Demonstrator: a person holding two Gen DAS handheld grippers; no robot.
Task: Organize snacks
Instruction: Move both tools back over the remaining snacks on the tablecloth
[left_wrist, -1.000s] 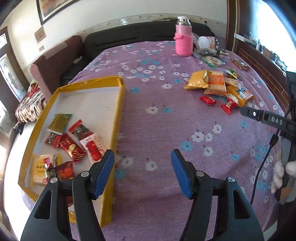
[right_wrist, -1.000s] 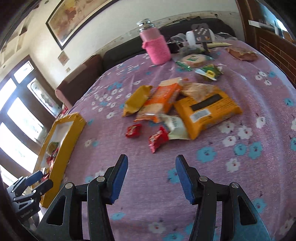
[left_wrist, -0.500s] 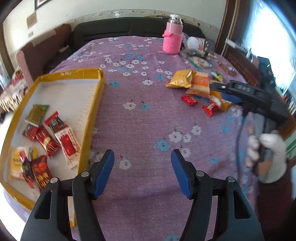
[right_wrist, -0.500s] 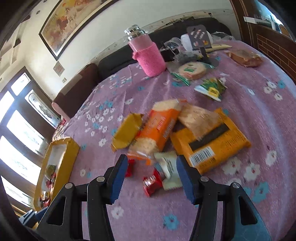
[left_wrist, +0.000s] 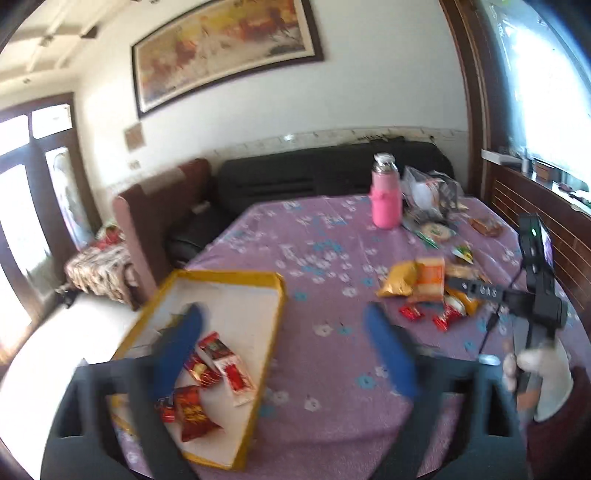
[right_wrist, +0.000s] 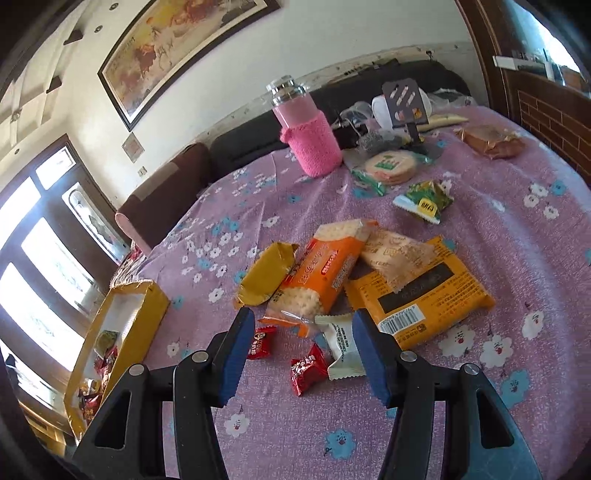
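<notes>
Your left tongs are released and stand wide, their jaws having just been opening, with nothing between the blurred blue pads; they hang above the near edge of the yellow-rimmed tray, which sits at the left of the surface covered in a purple flowered cloth. In that tray lie several small wrapped snacks, among them a red-and-white packet and a dark red packet, all gathered toward the near end, while the far end of the tray is bare white. Your right tongs are partly spread and grasp nothing: the pads hover over the loose pile of snacks, with a small red candy and a white sachet showing in the gap between them and another red candy just beside the left pad. Whether the pads touch the cloth or any wrapper cannot be told. Beyond those lie a gold wrapper, an orange cracker pack and a large orange packet with a barcode, overlapping one another, with a clear biscuit sleeve across the last. Farther back are a green-and-yellow sachet, a round biscuit pack and a pink sleeved bottle. From the left view your gloved right hand grips the right tool's handle at the right side.
</notes>
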